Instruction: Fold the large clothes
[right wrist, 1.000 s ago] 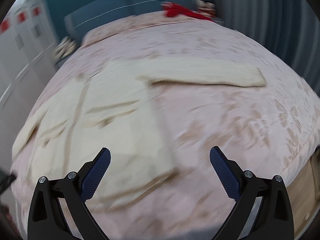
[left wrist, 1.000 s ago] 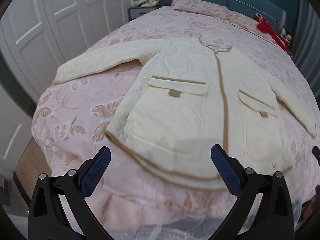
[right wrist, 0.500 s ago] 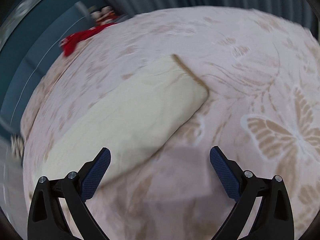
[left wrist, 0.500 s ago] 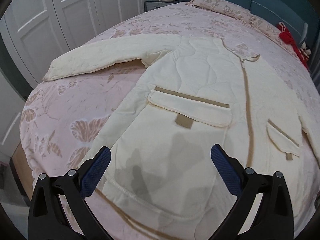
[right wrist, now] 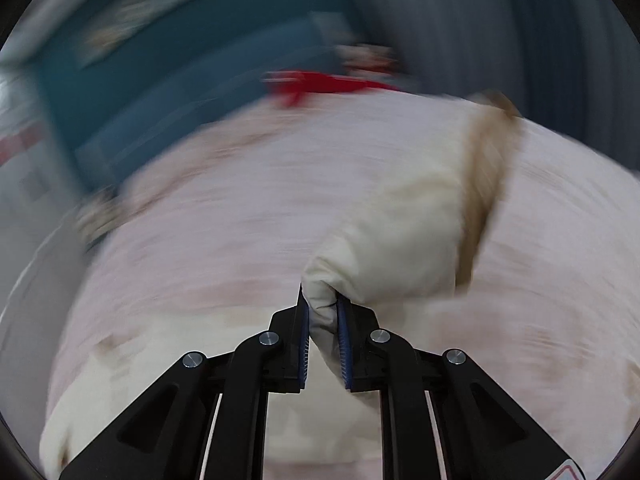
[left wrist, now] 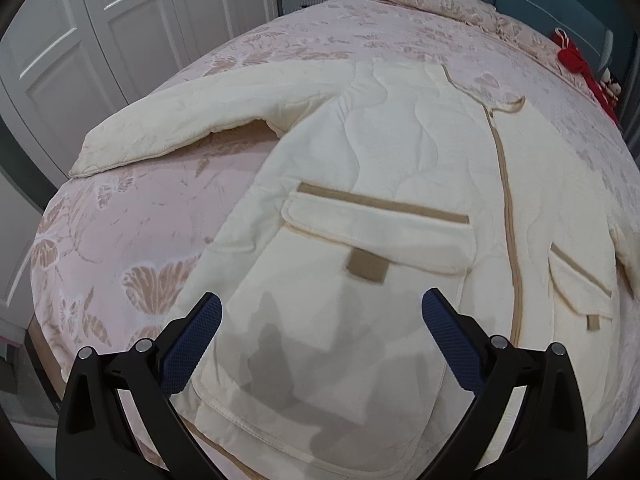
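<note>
The right gripper (right wrist: pixel 323 320) has just been closing, and its 2 blue pads now pinch a fold of the cream sleeve (right wrist: pixel 396 232), lifting it off the pink bedspread (right wrist: pixel 200 248); this view is badly blurred. The left gripper (left wrist: pixel 320 340) hangs with its jaws spread wide, gripping nothing, above the lower front of the jacket (left wrist: pixel 400 160). The jacket lies flat, front up, on the bed, its other sleeve (left wrist: pixel 180 120) stretched toward the white wardrobe doors (left wrist: pixel 100 32).
</note>
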A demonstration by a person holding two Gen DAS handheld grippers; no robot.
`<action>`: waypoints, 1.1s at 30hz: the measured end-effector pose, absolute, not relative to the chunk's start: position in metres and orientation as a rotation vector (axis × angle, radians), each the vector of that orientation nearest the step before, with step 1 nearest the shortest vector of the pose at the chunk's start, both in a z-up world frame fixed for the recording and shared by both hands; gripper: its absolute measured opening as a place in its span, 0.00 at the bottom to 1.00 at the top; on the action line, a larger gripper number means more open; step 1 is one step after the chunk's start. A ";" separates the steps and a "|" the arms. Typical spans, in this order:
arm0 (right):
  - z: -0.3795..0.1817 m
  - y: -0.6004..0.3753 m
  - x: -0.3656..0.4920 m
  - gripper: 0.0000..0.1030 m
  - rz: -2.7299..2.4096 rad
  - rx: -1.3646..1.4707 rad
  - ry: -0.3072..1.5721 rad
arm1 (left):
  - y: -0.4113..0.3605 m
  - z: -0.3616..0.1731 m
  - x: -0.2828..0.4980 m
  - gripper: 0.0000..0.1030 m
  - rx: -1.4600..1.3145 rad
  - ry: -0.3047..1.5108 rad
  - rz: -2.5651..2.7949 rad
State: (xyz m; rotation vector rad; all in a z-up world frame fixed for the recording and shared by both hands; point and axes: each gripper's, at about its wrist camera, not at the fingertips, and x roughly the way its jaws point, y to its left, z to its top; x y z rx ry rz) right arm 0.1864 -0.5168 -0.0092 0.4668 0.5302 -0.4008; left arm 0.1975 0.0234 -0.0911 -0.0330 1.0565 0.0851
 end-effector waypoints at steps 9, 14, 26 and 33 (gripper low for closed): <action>-0.060 -0.220 0.261 0.24 0.324 0.303 0.767 | 0.048 -0.068 0.209 0.95 -0.162 1.017 -0.002; -0.100 -0.174 0.227 0.54 0.350 0.239 0.849 | 0.058 -0.081 0.232 0.95 -0.305 1.057 -0.101; -0.116 -0.390 0.180 0.65 -0.188 0.756 0.744 | 0.026 -0.130 0.303 0.82 -0.530 1.123 -0.210; -0.144 -0.426 0.225 0.16 -0.255 0.794 0.820 | 0.020 -0.123 0.321 0.07 -0.412 1.139 -0.162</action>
